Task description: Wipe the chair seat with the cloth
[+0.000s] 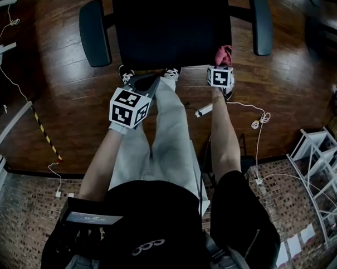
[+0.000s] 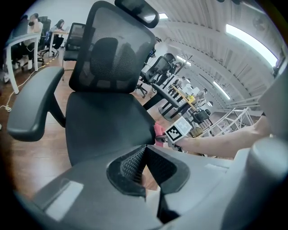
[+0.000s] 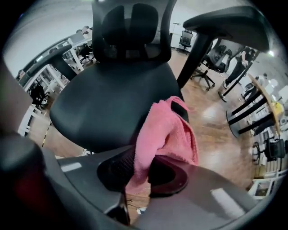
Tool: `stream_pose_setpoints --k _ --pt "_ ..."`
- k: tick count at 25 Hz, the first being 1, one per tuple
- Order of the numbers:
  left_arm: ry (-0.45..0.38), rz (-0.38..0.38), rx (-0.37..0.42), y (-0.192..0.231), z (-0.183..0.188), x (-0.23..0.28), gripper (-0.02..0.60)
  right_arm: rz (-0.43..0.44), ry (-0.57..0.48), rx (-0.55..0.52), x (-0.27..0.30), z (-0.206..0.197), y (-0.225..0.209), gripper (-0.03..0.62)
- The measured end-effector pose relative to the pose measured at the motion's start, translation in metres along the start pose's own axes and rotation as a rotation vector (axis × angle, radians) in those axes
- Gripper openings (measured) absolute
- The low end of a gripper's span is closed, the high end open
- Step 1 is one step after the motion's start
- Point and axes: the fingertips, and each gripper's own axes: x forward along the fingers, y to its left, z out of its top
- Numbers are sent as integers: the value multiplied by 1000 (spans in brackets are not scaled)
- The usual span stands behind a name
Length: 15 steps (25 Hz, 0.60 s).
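Observation:
A black office chair faces me, its seat (image 1: 170, 28) (image 2: 105, 123) (image 3: 117, 101) dark and bare. My right gripper (image 1: 222, 62) (image 3: 143, 167) is shut on a pink cloth (image 3: 166, 134) (image 1: 223, 53) (image 2: 159, 132), which hangs at the seat's front right corner. My left gripper (image 1: 147, 83) (image 2: 143, 173) hovers at the seat's front left edge, jaws shut with nothing between them.
The chair's armrests (image 1: 95, 32) (image 1: 262, 24) flank the seat, and its mesh backrest (image 2: 114, 56) rises behind. My legs and shoes (image 1: 126, 74) stand just before the chair on a wooden floor. A white cable (image 1: 253, 115) lies at the right. Other chairs and desks (image 2: 180, 90) stand beyond.

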Motion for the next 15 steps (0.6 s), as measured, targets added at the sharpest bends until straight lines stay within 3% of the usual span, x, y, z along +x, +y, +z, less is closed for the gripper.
stream_pose_setpoints --k 3,7,10,15 --pt "-6 8 -11 13 -7 -14 -6 46 0 8 3 0 42 67" --pt "-16 15 -20 31 -17 -31 -6 133 7 -68 12 4 114 67" --pt "-25 22 -25 44 -23 -45 -6 152 2 -118 9 16 162 67" --pt "-41 34 -31 64 -31 -67 -6 234 -18 -88 13 29 234 67"
